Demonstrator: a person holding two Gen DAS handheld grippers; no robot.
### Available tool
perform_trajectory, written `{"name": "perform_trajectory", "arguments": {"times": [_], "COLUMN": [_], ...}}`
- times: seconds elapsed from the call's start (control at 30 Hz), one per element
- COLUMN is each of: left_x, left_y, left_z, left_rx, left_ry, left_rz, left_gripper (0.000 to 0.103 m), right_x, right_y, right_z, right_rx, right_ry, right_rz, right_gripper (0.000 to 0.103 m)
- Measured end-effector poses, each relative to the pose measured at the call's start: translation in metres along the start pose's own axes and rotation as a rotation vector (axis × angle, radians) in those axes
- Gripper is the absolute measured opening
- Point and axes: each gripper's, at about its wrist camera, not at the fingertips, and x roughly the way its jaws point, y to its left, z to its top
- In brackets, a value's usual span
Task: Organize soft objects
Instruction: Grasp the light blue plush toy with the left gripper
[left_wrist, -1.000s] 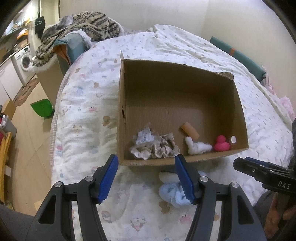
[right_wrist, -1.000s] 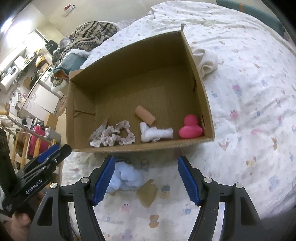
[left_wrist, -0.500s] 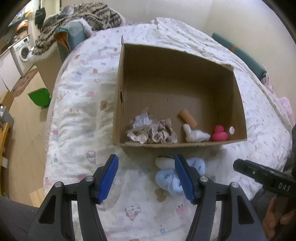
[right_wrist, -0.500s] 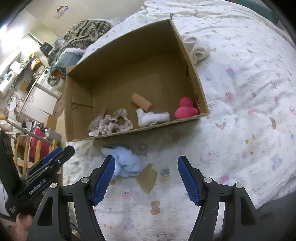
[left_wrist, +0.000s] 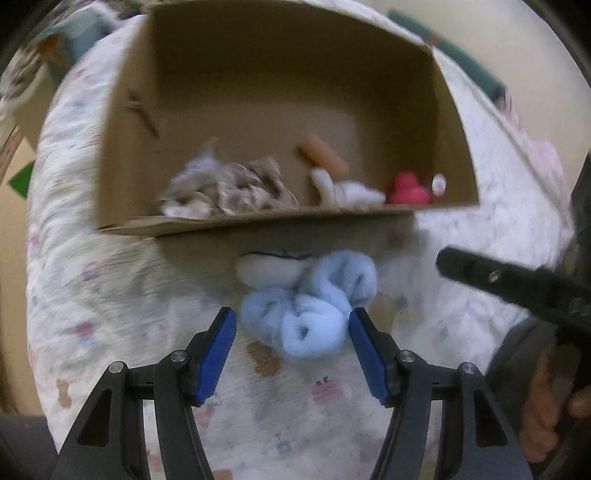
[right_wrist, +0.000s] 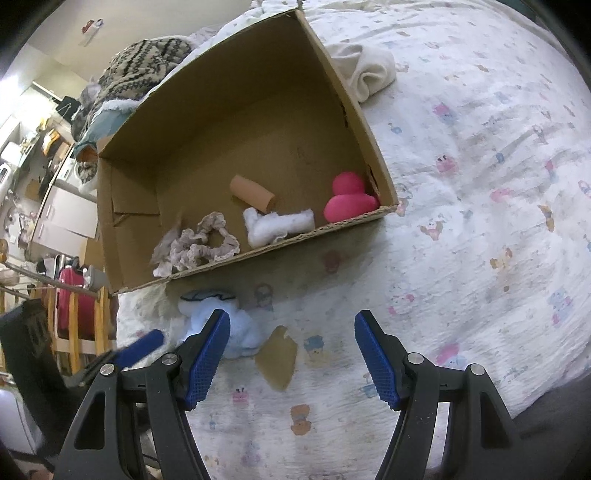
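A light blue soft toy (left_wrist: 308, 302) lies on the bed in front of the cardboard box (left_wrist: 122, 229). My left gripper (left_wrist: 292, 325) is open, its jaws on either side of the toy, not closed on it. The toy also shows in the right wrist view (right_wrist: 236, 332), left of my open, empty right gripper (right_wrist: 291, 325). The box (right_wrist: 258, 251) holds a lace scrunchie (right_wrist: 199, 247), a white plush piece (right_wrist: 277, 225), a tan roll (right_wrist: 253, 192) and a pink duck (right_wrist: 349, 201).
A torn cardboard scrap (right_wrist: 279, 356) lies on the patterned bedspread (right_wrist: 480, 184) by the right gripper. A cream cloth (right_wrist: 365, 70) lies behind the box. A knitted blanket (right_wrist: 147, 62) is piled at the bed's far end. Furniture stands beside the bed at left.
My left gripper has dropped and moved forward so the blue toy now sits between its jaws. The right gripper has drawn back slightly from the box.
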Motion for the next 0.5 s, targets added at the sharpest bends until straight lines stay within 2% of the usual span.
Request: {"name": "perform_trajectory", "arguments": {"times": [0.13,0.3,0.33,0.37,0.5], "left_x": [0.026,0.048,0.048,0.050,0.051], "left_y": [-0.002,0.011,0.012,0.011,0.014], "left_z": [0.006,0.011,0.010,0.009,0.006], "left_rx": [0.029,-0.070,-0.067,-0.055,-0.053], "left_ry": [0.045,0.082,0.068,0.070,0.097], "left_rz": [0.054,-0.019,-0.019,-0.018,-0.043], "left_gripper": [0.060,0.061,0.054,0.040,0.026], "right_x": [0.002,0.005,0.006,0.006,0.008], "right_y": [-0.001,-0.001,-0.001,-0.001,0.000], "right_z": [0.000,0.001,0.001,0.001,0.002], "right_rx": [0.003,0.001,0.001,0.000,-0.003], "right_ry": [0.008,0.016,0.018,0.019,0.021], "right_rz": [-0.003,-0.010,-0.010,-0.011,-0.012], "right_gripper": [0.074,0.074,0.074,0.074,0.074]}}
